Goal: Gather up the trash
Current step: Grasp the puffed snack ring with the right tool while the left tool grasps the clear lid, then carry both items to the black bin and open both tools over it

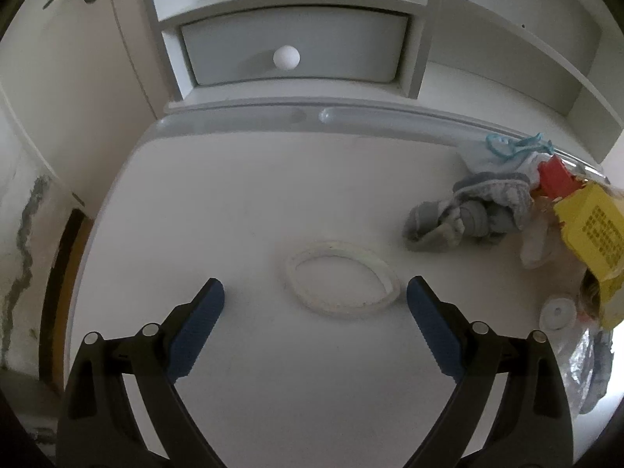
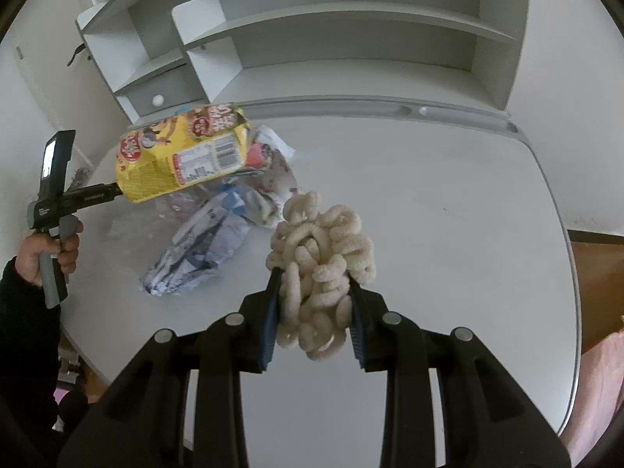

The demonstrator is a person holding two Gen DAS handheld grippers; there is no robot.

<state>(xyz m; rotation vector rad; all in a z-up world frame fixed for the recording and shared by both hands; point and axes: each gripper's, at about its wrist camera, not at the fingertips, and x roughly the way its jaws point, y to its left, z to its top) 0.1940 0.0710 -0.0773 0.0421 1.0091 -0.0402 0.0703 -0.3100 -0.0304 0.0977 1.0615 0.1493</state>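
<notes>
My right gripper [image 2: 314,273] is shut on a cream bundle of chenille cord [image 2: 321,257] and holds it above the white desk [image 2: 448,210]. Left of it lie a yellow snack bag [image 2: 183,156] and crumpled clear and blue-white wrappers [image 2: 202,249]. My left gripper [image 1: 315,298] is open and empty just above the desk, with a white oval ring [image 1: 341,280] lying between its fingertips. The left gripper's handle [image 2: 54,210] shows in the right wrist view, its jaws hidden behind the yellow bag.
A grey-blue cloth heap [image 1: 475,214], a red piece [image 1: 553,179], the yellow bag [image 1: 592,234] and a small white cap [image 1: 557,312] lie at the right in the left wrist view. A drawer with a white knob [image 1: 286,57] and shelves [image 2: 351,39] stand behind.
</notes>
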